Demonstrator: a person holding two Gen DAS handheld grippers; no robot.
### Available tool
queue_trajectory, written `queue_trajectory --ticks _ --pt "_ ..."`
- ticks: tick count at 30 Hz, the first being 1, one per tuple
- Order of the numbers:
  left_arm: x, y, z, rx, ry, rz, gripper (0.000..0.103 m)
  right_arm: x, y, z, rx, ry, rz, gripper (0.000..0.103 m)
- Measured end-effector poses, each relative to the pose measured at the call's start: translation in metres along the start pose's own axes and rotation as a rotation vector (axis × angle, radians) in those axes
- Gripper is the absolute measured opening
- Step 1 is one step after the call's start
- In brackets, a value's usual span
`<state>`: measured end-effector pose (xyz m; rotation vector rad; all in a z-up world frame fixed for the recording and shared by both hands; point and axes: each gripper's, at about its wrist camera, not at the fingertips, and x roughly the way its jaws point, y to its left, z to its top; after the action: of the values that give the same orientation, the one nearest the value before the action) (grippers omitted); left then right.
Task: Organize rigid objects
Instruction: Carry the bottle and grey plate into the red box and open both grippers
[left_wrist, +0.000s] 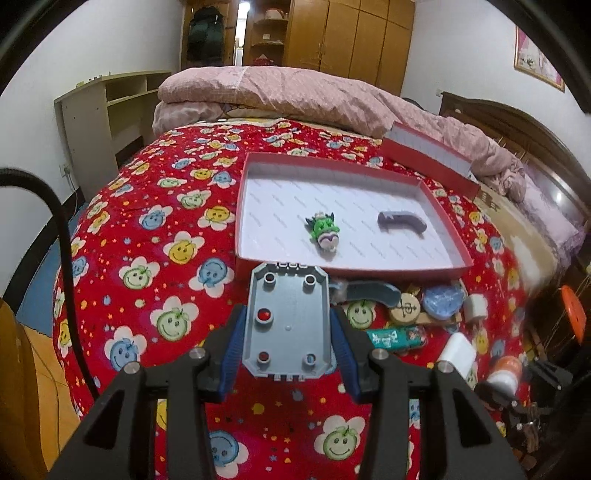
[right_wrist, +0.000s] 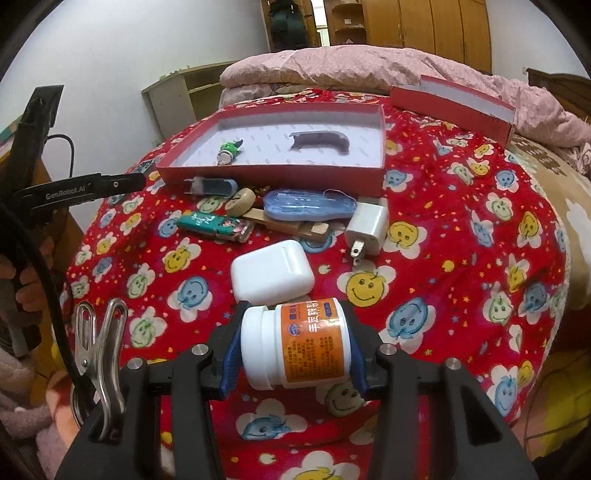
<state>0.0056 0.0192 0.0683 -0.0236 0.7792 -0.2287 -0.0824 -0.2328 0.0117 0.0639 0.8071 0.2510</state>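
A grey studded plate (left_wrist: 288, 325) sits clamped at lower centre, a white orange-labelled jar (right_wrist: 295, 341) lies sideways at lower centre, and mid-frame the red tray (left_wrist: 448, 218) holds a green figurine (left_wrist: 324, 230) and grey curved piece (left_wrist: 402, 220).

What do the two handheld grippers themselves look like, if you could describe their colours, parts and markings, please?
Both the left gripper and the right gripper have matte black angular frames with triangular cut-outs, silver round pins at the linkage joints, and ribbed blue finger pads. A black cable runs beside the left one, whose side reads "GenRobot.AI" in the right wrist view.
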Motion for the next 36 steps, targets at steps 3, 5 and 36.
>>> queue_trajectory --ticks 3,5,36 --pt "-0.001 0.000 0.008 0.004 -0.014 0.001 0.047 0.000 0.002 0.004 0.002 -0.001 0.014 0.047" --pt "-0.002 0.001 0.013 0.006 -0.025 0.001 0.047 0.000 0.005 0.007 -0.007 -0.004 0.019 0.047" --pt "0.085 -0.004 0.099 0.016 0.046 -0.023 0.047 0.026 -0.006 0.114 -0.009 -0.026 0.016 0.047"
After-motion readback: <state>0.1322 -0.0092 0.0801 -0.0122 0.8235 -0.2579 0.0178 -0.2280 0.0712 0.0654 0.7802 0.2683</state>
